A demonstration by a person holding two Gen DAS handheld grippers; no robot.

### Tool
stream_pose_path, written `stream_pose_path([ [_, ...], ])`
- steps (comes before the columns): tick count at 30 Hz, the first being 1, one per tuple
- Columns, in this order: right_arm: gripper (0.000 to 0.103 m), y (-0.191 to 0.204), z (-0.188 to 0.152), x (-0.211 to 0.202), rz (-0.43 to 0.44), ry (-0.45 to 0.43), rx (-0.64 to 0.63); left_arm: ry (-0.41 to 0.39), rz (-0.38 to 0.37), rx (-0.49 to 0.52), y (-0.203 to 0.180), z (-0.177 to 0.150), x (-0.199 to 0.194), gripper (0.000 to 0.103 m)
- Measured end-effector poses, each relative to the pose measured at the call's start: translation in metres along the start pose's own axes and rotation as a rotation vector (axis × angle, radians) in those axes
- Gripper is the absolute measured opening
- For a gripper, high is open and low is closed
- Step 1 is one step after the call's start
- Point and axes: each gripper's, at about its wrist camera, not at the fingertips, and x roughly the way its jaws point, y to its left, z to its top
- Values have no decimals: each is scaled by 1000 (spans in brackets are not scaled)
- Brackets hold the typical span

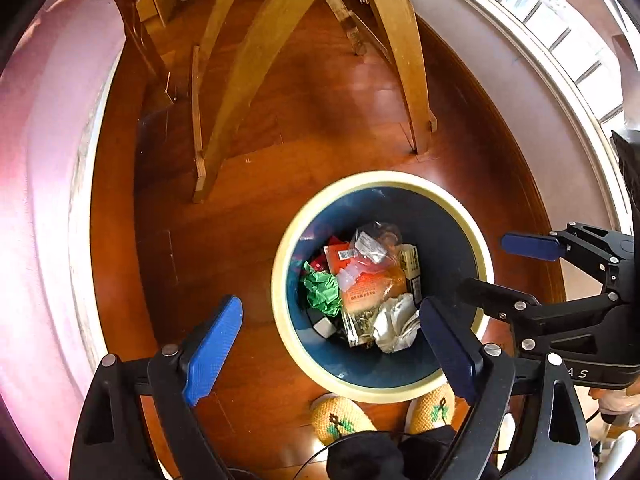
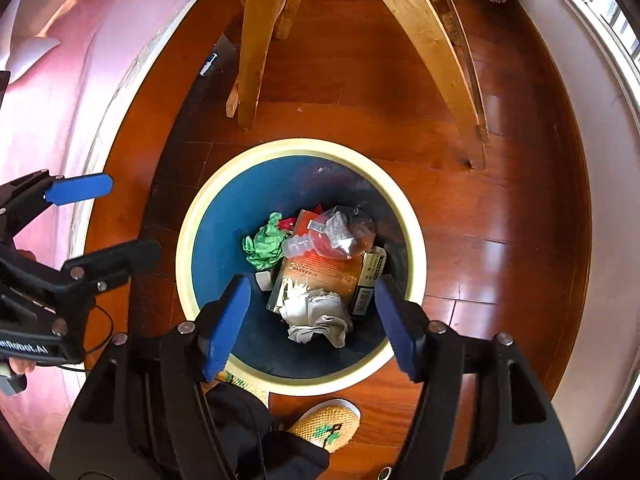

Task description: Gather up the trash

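Observation:
A blue trash bin with a cream rim (image 1: 380,178) (image 2: 296,145) stands on the wooden floor. Inside lie crumpled green paper (image 1: 322,288) (image 2: 264,246), a clear plastic bottle (image 1: 372,248) (image 2: 336,234), an orange packet (image 1: 368,288) (image 2: 324,268), a small carton (image 2: 370,280) and a crumpled white tissue (image 1: 396,320) (image 2: 316,316). My left gripper (image 1: 330,304) (image 2: 128,216) hangs open above the bin's left side with nothing between its blue pads. Directly over the bin, my right gripper (image 2: 313,282) (image 1: 500,266) is also open and holds nothing.
Wooden furniture legs (image 1: 248,80) (image 2: 256,40) rise just beyond the bin. A pink bedcover (image 1: 40,160) runs along the left, a wall with a window (image 1: 520,80) along the right. The person's yellow knitted slippers (image 1: 340,420) (image 2: 324,424) touch the bin's near side. A small white item (image 2: 209,65) lies on the floor.

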Motion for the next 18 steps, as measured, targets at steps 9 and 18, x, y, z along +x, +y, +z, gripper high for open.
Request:
stream_pose_path([
  [9,62,3,0,-22,-11,-21,14,-17,22,15,0,-2,-29,92],
  [18,63,15,3,-67,-19,-46,6,-41,33,23,-7,0,-70,92],
])
